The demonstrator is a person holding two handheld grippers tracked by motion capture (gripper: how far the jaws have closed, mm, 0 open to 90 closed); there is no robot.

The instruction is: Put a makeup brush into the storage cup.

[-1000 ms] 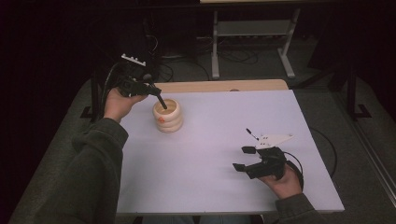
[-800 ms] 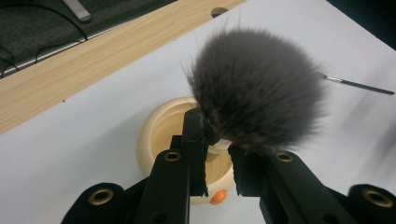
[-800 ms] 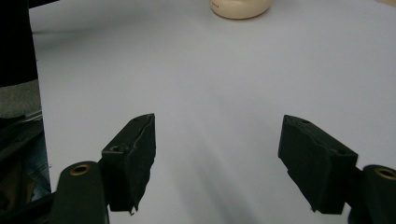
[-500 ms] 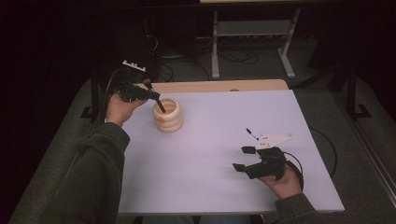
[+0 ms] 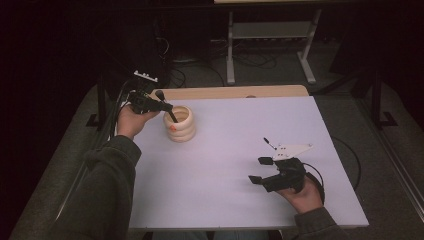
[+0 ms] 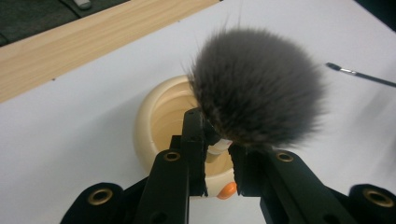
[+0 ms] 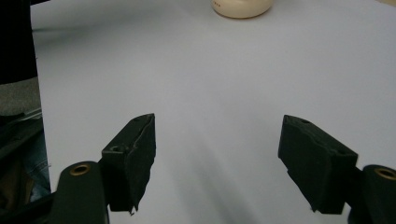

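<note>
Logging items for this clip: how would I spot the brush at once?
On the white table, find the cream ringed cup at its far left. The brush hangs over that cup's mouth, pinched in the left claw; its fluffy dark-grey head sets it apart from the thin dark stick lying nearby.

High view: fixed above the person's side, facing forward and down, far enough to take in the whole desk (image 5: 235,165). Left gripper view: mounted on the left gripper (image 6: 218,154), very close above the cream cup (image 6: 161,126), looking down into it. Right gripper view: low over the desk, facing level toward the cup, which stands well off. All three views share the cup.
</note>
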